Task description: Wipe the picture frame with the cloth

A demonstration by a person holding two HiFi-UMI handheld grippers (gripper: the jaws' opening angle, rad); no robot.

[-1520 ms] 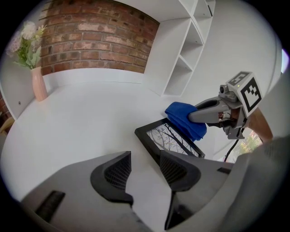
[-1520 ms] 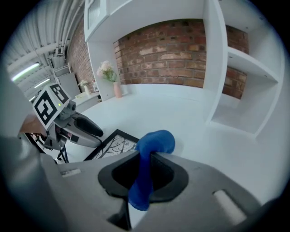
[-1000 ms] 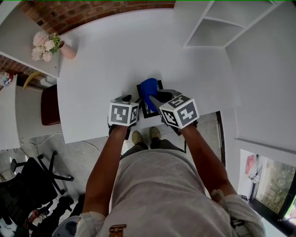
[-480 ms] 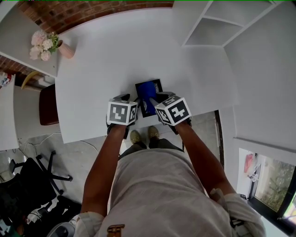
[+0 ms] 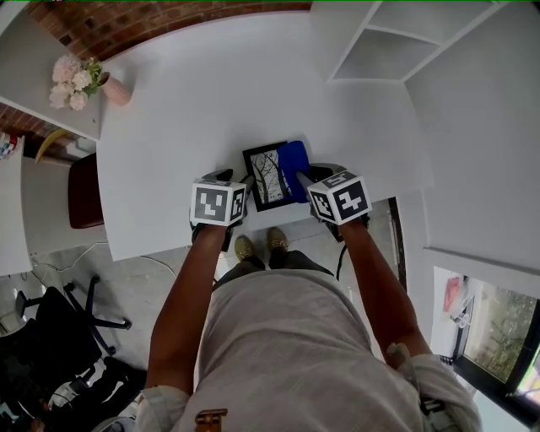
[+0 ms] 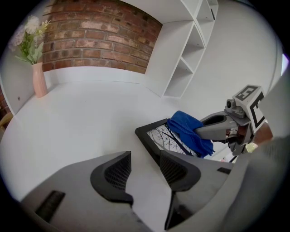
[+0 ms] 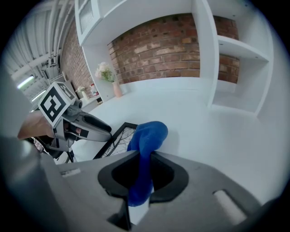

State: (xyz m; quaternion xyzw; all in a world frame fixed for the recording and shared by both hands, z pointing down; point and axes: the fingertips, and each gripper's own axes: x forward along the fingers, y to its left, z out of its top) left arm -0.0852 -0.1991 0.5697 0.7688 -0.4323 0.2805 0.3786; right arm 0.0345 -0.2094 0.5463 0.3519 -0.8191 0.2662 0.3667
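Note:
A black picture frame [image 5: 267,176] with a tree print lies flat near the white table's [image 5: 211,93] front edge. My right gripper [image 5: 304,180] is shut on a blue cloth [image 5: 294,168], which rests on the frame's right side. In the right gripper view the cloth [image 7: 148,135] bulges out past the jaws of the right gripper [image 7: 142,174] over the frame [image 7: 118,140]. My left gripper [image 5: 239,182] is open at the frame's left edge. In the left gripper view its right finger [image 6: 177,170] lies against the frame's [image 6: 156,136] near corner, and the left gripper [image 6: 145,165] shows bare table between its jaws.
A pink vase of flowers [image 5: 116,89] stands at the table's far left corner. White shelves [image 5: 380,51] rise at the back right, with a brick wall [image 5: 160,21] behind. A dark chair seat [image 5: 84,190] sits left of the table. The table's front edge runs just below both grippers.
My right gripper has dragged the blue cloth from the frame's middle to its right side, uncovering the tree print. The left gripper has stayed at the frame's left edge.

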